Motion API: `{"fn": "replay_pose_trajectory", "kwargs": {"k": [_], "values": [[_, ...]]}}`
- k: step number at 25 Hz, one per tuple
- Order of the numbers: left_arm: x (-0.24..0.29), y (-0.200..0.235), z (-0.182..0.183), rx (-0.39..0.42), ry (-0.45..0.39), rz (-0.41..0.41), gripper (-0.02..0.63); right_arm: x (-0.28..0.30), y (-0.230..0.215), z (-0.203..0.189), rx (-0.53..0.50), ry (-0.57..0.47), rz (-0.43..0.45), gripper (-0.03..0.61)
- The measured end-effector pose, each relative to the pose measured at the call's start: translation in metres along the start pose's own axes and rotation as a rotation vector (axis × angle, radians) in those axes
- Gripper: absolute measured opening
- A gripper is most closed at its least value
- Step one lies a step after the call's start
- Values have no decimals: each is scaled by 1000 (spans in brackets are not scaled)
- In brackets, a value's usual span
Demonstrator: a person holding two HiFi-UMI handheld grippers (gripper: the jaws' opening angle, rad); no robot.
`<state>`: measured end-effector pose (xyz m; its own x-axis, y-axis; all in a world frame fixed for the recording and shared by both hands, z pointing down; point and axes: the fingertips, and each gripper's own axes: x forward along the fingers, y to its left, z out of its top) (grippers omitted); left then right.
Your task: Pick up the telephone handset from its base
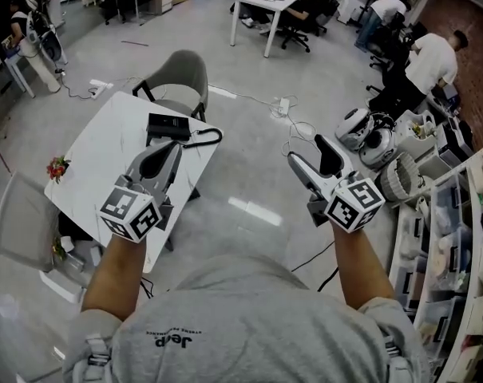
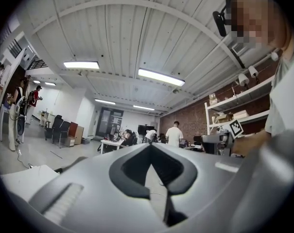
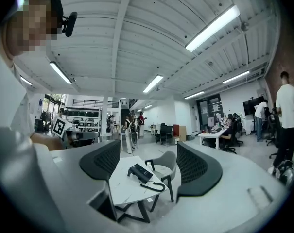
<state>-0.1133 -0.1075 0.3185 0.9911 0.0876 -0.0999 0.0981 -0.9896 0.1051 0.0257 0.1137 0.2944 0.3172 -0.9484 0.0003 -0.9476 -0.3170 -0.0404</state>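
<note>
A black telephone [image 1: 168, 126] sits on a white table [image 1: 105, 154], its handset lying on the base and its cord [image 1: 207, 139] looping to the right. My left gripper [image 1: 168, 150] hovers just short of the phone, shut and holding nothing; in the left gripper view its pads meet [image 2: 150, 149] and the phone is hidden. My right gripper [image 1: 306, 150] is open over the floor, well to the right of the table. The telephone [image 3: 140, 173] shows far off between the right gripper's [image 3: 147, 152] spread jaws, on the table [image 3: 118, 191].
A grey chair [image 1: 181, 78] stands behind the table, also seen as the chair [image 3: 164, 165]. Red flowers [image 1: 57, 167] lie at the table's left edge. White helmets and gear [image 1: 369, 138] and shelves [image 1: 457, 238] crowd the right. People sit at desks [image 1: 265, 2] far back.
</note>
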Motion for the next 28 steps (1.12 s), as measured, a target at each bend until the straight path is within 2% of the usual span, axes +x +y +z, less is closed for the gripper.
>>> {"fn": "replay_pose_trajectory", "kwargs": {"k": [4,9,15,22,28], "values": [[29,19,-5,-5,11,12,54,27,-28,-4,14,9,10,342],[81,35,-18,4,22,38,54,59,-84,-13,38,6,36,342],[172,40,-27,34,13,125,54,107,-188,-11,45,-14,128,342],[277,58,-36,7,-25,258,54,170,-299,1,24,22,254,342],[331,83,-43,35,-9,250,54,219,-338,-4,23,33,286,342]]}}
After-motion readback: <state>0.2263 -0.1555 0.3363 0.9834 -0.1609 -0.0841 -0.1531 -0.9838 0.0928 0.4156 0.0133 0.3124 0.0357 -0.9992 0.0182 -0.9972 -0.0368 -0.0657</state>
